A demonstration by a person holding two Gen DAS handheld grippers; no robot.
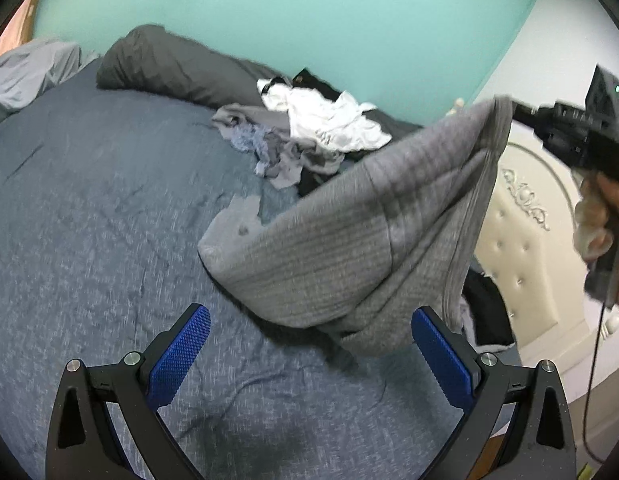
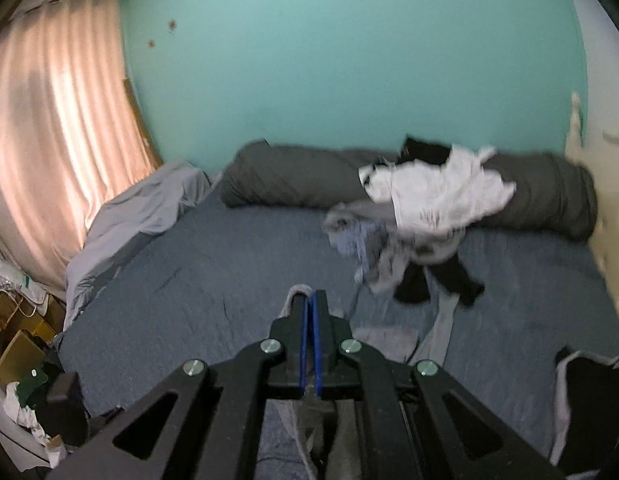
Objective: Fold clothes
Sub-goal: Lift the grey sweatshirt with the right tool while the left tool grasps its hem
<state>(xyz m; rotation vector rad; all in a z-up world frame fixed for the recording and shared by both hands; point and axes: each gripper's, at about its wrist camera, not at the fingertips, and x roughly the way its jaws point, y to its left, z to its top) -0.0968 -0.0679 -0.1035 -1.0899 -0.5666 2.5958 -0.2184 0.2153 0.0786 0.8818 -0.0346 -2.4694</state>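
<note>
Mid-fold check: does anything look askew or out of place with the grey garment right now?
Yes. The grey ribbed garment hangs lopsided: only the right hand-held gripper pinches one edge, the far end drags on the blue bedspread, and the left hand-held gripper is open, holding nothing.

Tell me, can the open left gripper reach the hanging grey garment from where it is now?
Probably yes: the left gripper is open, and the grey garment hangs just beyond its fingertips with nothing between.

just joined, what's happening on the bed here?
A person is folding laundry with hand-held tongs. The right tongs are shut on an edge of a grey ribbed garment, holding it above the blue bedcover. The left tongs are open and empty. A pile of unfolded clothes waits near the pillows.
</note>
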